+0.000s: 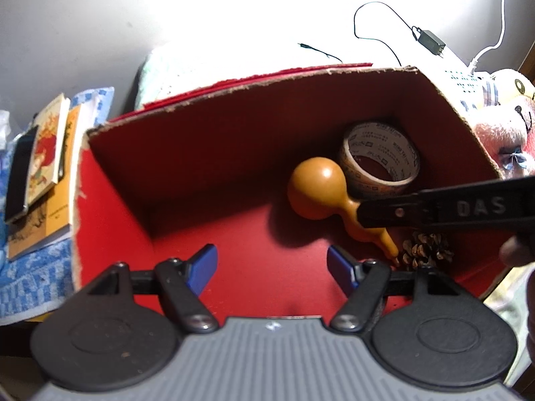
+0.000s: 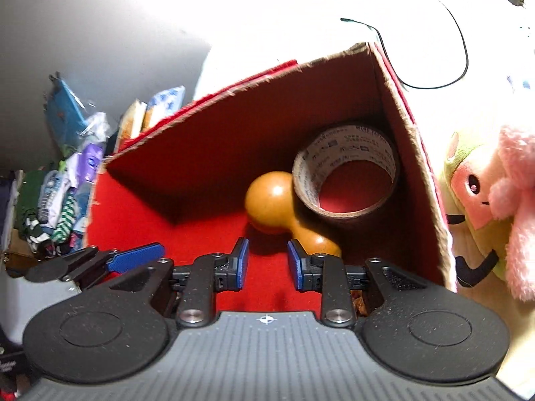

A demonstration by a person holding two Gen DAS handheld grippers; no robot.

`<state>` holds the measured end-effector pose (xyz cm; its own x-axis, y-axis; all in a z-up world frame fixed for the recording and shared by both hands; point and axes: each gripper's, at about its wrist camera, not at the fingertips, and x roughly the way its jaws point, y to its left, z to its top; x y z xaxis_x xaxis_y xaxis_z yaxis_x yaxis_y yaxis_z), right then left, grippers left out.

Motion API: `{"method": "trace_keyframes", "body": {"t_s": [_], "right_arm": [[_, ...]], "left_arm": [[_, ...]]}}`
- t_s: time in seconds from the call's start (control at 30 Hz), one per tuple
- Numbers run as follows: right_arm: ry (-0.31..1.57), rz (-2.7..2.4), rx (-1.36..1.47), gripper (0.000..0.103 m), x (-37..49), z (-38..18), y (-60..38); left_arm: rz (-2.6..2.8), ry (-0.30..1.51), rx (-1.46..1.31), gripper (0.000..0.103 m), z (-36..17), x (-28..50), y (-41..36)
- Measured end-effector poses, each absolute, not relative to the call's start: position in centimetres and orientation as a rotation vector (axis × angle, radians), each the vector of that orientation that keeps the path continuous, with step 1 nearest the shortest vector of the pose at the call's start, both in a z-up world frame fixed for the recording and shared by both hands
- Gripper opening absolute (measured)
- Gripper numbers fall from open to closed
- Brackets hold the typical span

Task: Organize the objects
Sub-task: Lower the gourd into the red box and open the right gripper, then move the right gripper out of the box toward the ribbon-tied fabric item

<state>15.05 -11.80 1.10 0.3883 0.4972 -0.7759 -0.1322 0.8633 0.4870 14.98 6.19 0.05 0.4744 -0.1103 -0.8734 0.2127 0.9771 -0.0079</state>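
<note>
An open red cardboard box (image 1: pixel 207 153) holds an orange-brown wooden gourd (image 1: pixel 317 190), a roll of printed tape (image 1: pixel 381 163) in its far right corner, and a pine cone (image 1: pixel 424 250). My left gripper (image 1: pixel 272 267) hovers open over the bare red floor, left of the gourd. In the right wrist view my right gripper (image 2: pixel 268 264) is open above the box floor with nothing between its blue pads (image 2: pixel 242 262). The gourd (image 2: pixel 274 204) lies just ahead of it, against the tape roll (image 2: pixel 347 170). The right gripper's black body (image 1: pixel 451 209) crosses over the gourd's neck.
Stacked books (image 1: pixel 46 167) lie on a blue towel (image 1: pixel 36 277) left of the box. Plush toys (image 2: pixel 485 207) press against its right wall. Cables and a charger (image 1: pixel 431 41) lie behind on a white surface. Bags and clothes (image 2: pixel 67 180) pile up at far left.
</note>
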Motion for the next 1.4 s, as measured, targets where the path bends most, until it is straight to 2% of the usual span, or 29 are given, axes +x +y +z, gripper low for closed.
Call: {"method": "trace_keyframes", "body": {"t_s": [0.27, 0.63, 1.1, 1.4], "right_arm": [[0.959, 0.47, 0.333, 0.029, 11.4, 3.4, -12.1], [0.829, 0.59, 0.375, 0.029, 7.5, 3.8, -14.4], [0.846, 0.717, 0.437, 0.03, 3.8, 3.7, -18.6], [1.0, 0.704, 0.467, 0.03, 2.2, -0.3, -20.6]], "left_arm": [[-0.161, 0.995, 0.141, 0.074, 2.4, 12.5, 5.5], [-0.047, 0.951, 0.156, 0.078, 4.8, 7.7, 4.9], [0.01, 0.94, 0.132, 0.081, 5.7, 3.3, 2.0], [-0.105, 1.048, 0.067, 0.081, 2.5, 0.5, -0.2]]}}
